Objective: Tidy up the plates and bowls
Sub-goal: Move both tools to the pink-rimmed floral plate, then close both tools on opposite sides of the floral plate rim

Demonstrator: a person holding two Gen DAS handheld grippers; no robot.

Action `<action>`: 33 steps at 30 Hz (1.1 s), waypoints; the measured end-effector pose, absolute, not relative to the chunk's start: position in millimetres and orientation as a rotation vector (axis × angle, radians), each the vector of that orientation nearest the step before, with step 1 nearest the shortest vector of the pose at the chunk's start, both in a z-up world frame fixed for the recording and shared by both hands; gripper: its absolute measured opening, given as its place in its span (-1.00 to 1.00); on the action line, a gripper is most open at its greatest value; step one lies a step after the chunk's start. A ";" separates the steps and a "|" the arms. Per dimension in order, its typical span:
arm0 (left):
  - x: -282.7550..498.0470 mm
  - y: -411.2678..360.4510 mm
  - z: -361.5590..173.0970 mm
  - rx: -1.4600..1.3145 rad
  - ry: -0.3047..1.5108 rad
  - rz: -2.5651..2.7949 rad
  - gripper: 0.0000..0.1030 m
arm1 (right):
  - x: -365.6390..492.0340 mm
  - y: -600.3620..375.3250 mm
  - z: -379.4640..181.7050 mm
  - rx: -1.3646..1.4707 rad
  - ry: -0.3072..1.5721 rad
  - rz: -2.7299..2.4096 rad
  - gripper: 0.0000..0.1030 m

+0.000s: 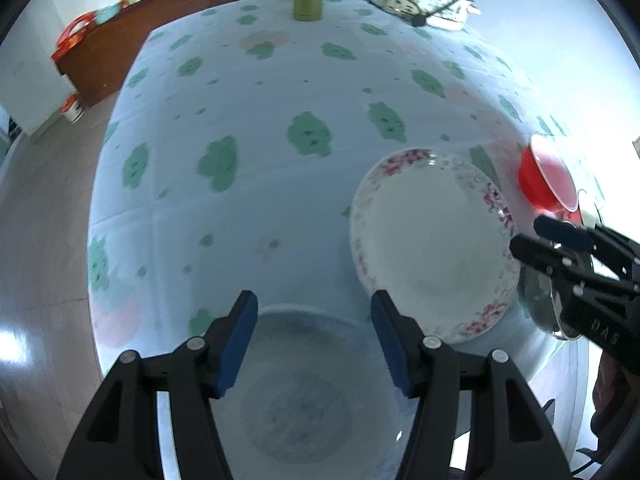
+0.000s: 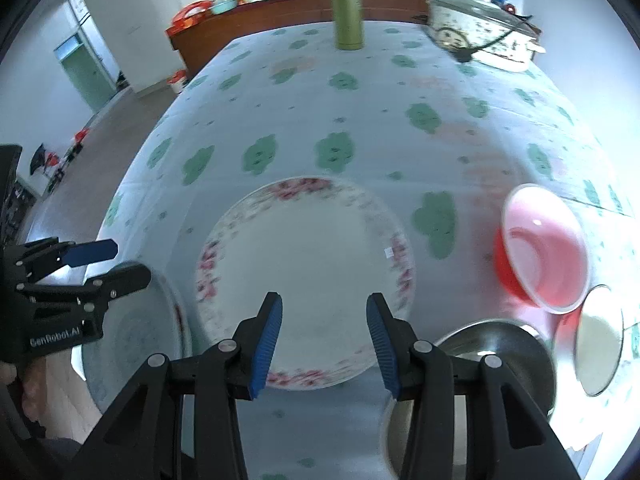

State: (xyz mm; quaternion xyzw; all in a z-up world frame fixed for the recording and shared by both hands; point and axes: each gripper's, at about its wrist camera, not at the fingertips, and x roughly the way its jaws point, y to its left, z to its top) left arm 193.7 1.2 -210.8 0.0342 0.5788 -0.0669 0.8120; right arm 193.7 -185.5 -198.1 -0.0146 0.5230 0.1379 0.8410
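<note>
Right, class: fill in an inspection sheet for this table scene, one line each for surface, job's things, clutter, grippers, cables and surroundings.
Surface: table under a pale cloth with green prints.
Job's things: floral plate in the middle; red bowl to its right; steel bowl near the right gripper; white dish at the right edge; pale dish below the left gripper.
Clutter: green flask and lidded cooker at the far end.
Grippers: left gripper open, empty; right gripper open, empty, over the plate's near rim.
Cables: black cord and plug by the cooker.
Surroundings: wooden sideboard with kitchenware, doorway at left.
</note>
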 end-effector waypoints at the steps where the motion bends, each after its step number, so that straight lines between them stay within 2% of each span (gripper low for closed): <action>1: 196.3 -2.5 -211.7 0.080 1.239 -0.152 0.16 | 197.7 -190.1 -197.7 -0.026 1.105 0.280 -0.10; 15: 224.8 -34.0 -236.3 0.124 1.312 -0.225 0.16 | 236.9 -208.5 -217.2 -0.071 1.190 0.222 -0.10; 19: 228.5 -33.4 -244.8 0.114 1.347 -0.232 0.12 | 242.2 -205.4 -224.5 -0.095 1.231 0.228 -0.30; 21: 229.6 -32.9 -249.4 0.104 1.365 -0.233 0.10 | 244.4 -204.8 -227.8 -0.102 1.250 0.230 -0.31; 22: 229.9 -32.6 -251.3 0.097 1.372 -0.237 0.07 | 245.1 -204.8 -229.1 -0.103 1.257 0.227 -0.34; 25: 231.2 -33.6 -256.2 0.098 1.391 -0.247 -0.24 | 248.2 -205.8 -234.7 -0.103 1.283 0.227 -0.54; 27: 231.4 -35.1 -259.2 0.108 1.400 -0.248 -0.46 | 249.8 -204.6 -237.1 -0.109 1.294 0.231 -0.60; 29: 231.6 -36.0 -262.4 0.102 1.413 -0.256 -0.54 | 251.1 -202.0 -240.2 -0.114 1.312 0.236 -0.66; 33: 231.0 -40.1 -265.8 0.109 1.420 -0.266 -0.54 | 252.6 -199.6 -246.7 -0.128 1.337 0.233 -0.67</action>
